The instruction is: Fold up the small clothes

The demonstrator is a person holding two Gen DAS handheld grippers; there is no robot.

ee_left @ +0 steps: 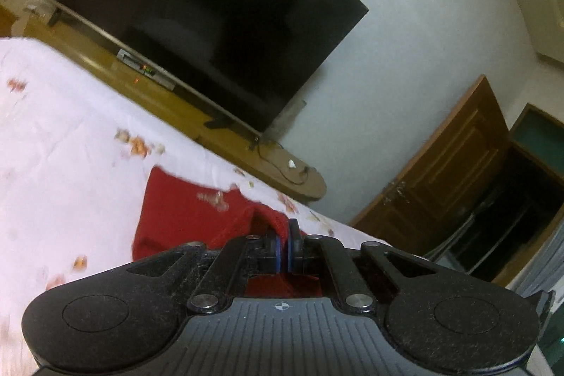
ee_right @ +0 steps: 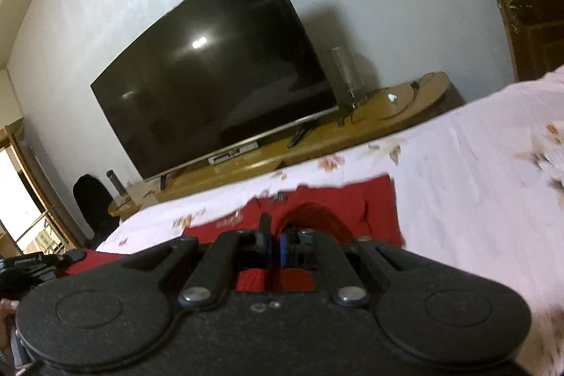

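Observation:
A small red garment (ee_left: 190,217) lies on a white floral bedsheet (ee_left: 63,136). My left gripper (ee_left: 284,247) is shut on a raised ribbed edge of the red garment, which bunches up between the fingers. In the right wrist view the same red garment (ee_right: 366,210) spreads across the sheet (ee_right: 469,164). My right gripper (ee_right: 274,244) is shut on another ribbed edge of it, lifted into a loop just ahead of the fingers. The left gripper (ee_right: 31,265) shows at the far left edge of the right wrist view.
A large dark TV (ee_left: 211,13) stands on a low wooden console (ee_left: 225,143) beyond the bed, against a pale wall. A set-top box (ee_left: 146,69) sits under the TV. A wooden door (ee_left: 447,161) is at the right. A black chair (ee_right: 93,203) stands by the console's left end.

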